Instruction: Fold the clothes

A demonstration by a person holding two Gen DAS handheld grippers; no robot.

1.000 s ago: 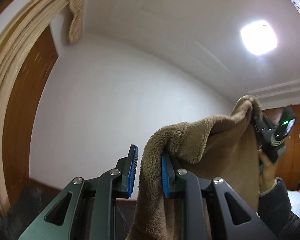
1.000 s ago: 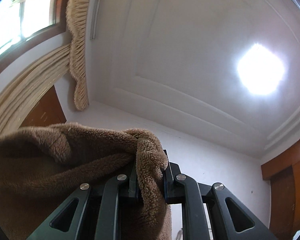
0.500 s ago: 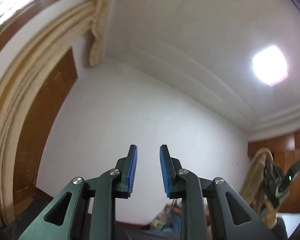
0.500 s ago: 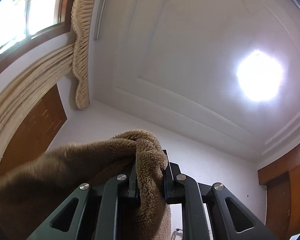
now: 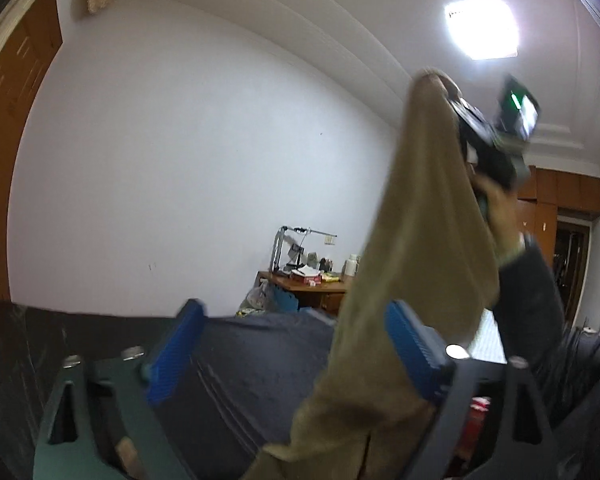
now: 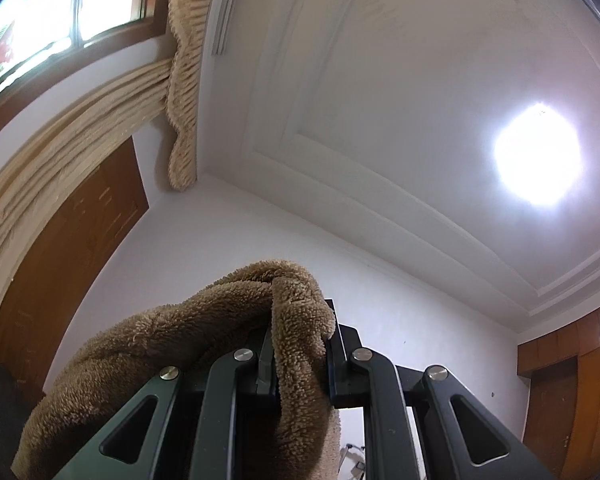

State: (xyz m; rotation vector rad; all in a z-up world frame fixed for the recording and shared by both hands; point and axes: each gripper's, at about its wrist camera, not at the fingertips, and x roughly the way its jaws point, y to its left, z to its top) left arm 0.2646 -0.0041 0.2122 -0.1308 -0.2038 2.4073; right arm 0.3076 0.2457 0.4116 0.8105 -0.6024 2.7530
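Observation:
A brown fleece garment hangs down from my right gripper, which is raised high at the upper right of the left wrist view. In the right wrist view the right gripper is shut on a bunched edge of the fleece, which drapes off to the lower left. My left gripper is low and wide open. The hanging cloth passes in front of its right blue pad; the left pad is bare.
A dark blue bed cover lies below the left gripper. A wooden desk with clutter stands against the white wall. Brown wardrobes stand at the right. Curtains and a window are at the upper left.
My left gripper let go of the fleece, opened wide and dropped lower and tilted down, so the bed and desk now show. The right gripper stays shut on the fleece, held high.

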